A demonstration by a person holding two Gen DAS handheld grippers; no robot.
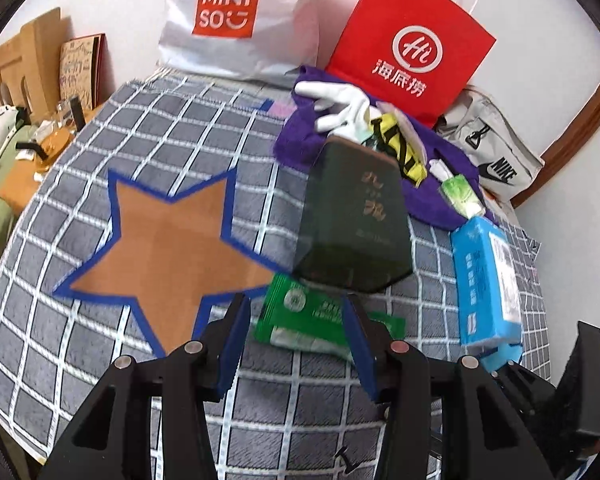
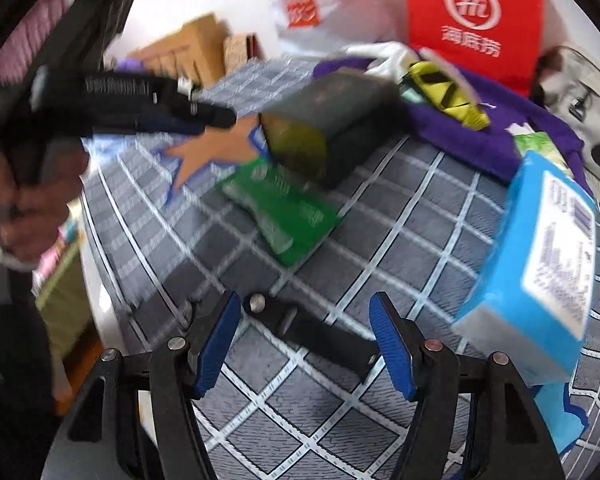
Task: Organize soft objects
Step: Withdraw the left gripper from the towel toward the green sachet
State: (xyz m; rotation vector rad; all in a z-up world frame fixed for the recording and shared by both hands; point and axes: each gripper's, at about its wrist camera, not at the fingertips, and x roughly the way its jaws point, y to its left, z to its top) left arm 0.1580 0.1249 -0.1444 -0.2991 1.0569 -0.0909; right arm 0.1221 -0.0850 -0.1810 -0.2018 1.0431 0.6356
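Observation:
A flat green packet (image 1: pixel 300 314) lies on the grey checked cloth (image 1: pixel 120 360), in front of a dark green box (image 1: pixel 354 216). My left gripper (image 1: pixel 296 340) is open, its blue pads either side of the packet's near edge. A blue tissue pack (image 1: pixel 488 280) stands to the right. Behind lie a purple towel (image 1: pixel 300 136), white gloves (image 1: pixel 336 108), a yellow-black item (image 1: pixel 400 144) and a small green tissue pack (image 1: pixel 462 196). My right gripper (image 2: pixel 304 344) is open and empty above the cloth; the green packet (image 2: pixel 284 208), dark box (image 2: pixel 328 124) and blue pack (image 2: pixel 540 264) show ahead of it.
A brown star with a blue border (image 1: pixel 168 248) is marked on the cloth at left. A white MINISO bag (image 1: pixel 236 16), a red paper bag (image 1: pixel 412 44) and a grey Nike bag (image 1: pixel 496 148) stand at the back. The left gripper's body (image 2: pixel 120 100) shows at upper left in the right wrist view.

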